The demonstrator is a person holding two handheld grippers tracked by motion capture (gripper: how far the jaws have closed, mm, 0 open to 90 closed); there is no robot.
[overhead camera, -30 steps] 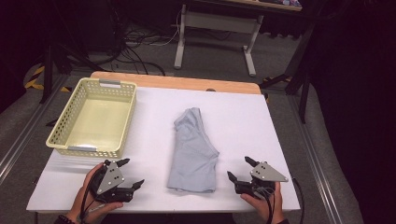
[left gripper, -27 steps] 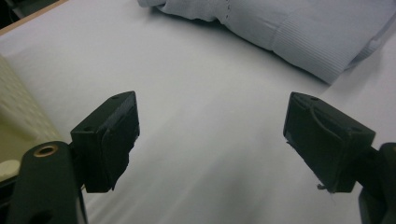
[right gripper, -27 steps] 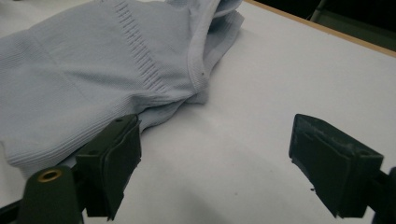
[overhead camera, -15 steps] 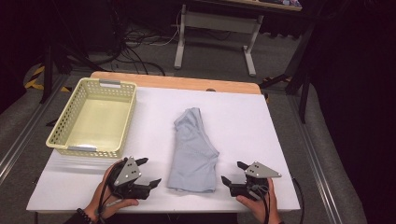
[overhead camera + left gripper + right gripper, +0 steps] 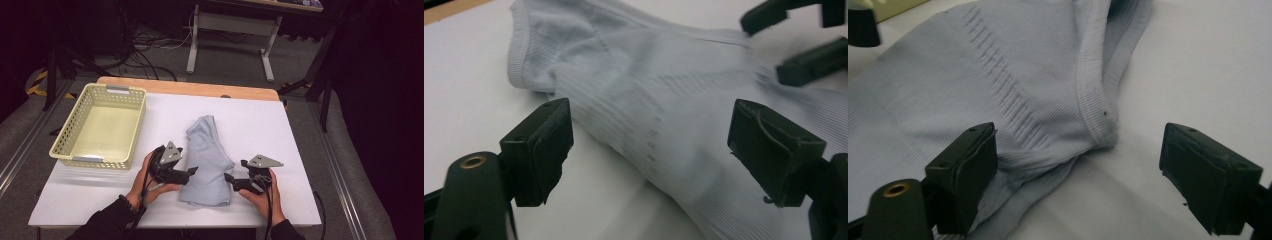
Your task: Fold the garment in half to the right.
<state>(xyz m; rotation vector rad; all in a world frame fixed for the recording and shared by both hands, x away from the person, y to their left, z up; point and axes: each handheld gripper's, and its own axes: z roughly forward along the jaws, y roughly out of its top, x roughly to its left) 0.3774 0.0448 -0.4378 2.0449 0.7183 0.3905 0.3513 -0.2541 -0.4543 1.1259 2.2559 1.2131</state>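
Large white rectangular table top (image 5: pixel 300 130), wooden strip along its far edge, under both tongs and everything else. Pale yellow perforated plastic basket (image 5: pixel 100 125), rectangular, on the table beyond the left gripper (image 5: pixel 192 172) and off to its outer side, well apart from the right gripper (image 5: pixel 229 179). Light blue-grey ribbed knit garment (image 5: pixel 207 160), folded into a long narrow shape, flat on the table between the two tongs, its near half flanked by them and its far end reaching away past both.

Left gripper in the person's left hand (image 5: pixel 150 175), at the garment's left edge, tips pointing across toward the cloth. From the left gripper view: jaws wide apart, released, nothing pinched; ribbed cloth (image 5: pixel 659 115) ahead of and partly between them, hemmed edge lying beyond the nearer pad, table showing under that pad. Tips of the other tong visible past the cloth at the top corner.

Right gripper in the person's right hand (image 5: pixel 260 192), at the garment's right edge, tips aimed at the cloth. From the right gripper view: jaws likewise spread, released; thick folded hem (image 5: pixel 1093 100) running between them, one pad over the cloth, the other over bare table.
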